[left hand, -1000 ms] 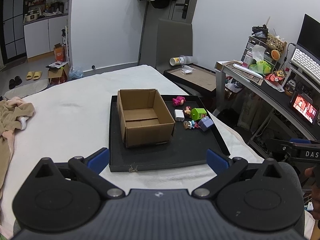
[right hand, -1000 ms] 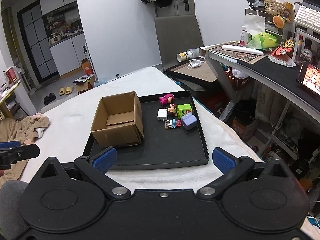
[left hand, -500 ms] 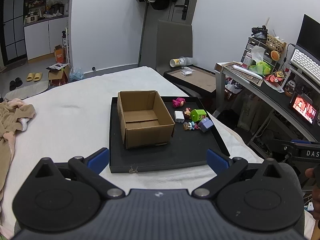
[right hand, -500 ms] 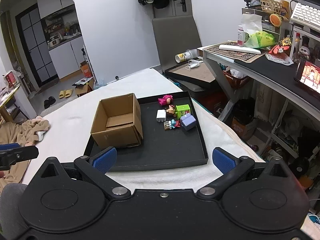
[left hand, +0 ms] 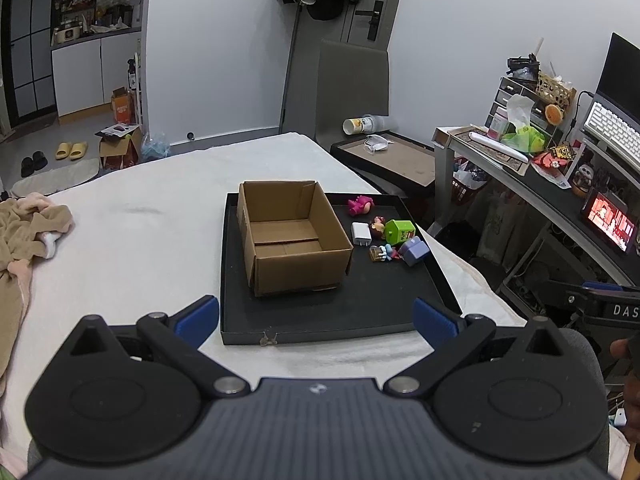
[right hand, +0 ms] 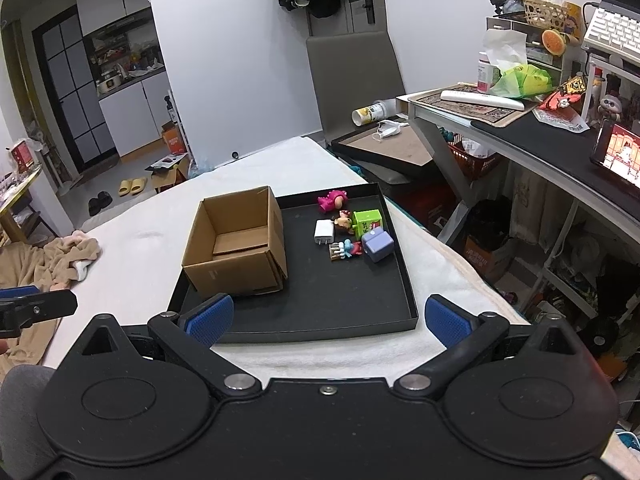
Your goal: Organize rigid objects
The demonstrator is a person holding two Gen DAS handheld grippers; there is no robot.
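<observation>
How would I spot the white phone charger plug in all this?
Find the black tray on the white bed, with an open cardboard box at its left. In the toy cluster right of the box, the charger lies nearest the box: a plain white block, the only uncoloured piece.

Ahead of both pairs of wide-spread fingers (right hand: 210,316) the tray (right hand: 348,300) floor lies bare. The box (right hand: 240,248) blocks ahead-left; toys (right hand: 352,232) cluster ahead-right, close together.
</observation>
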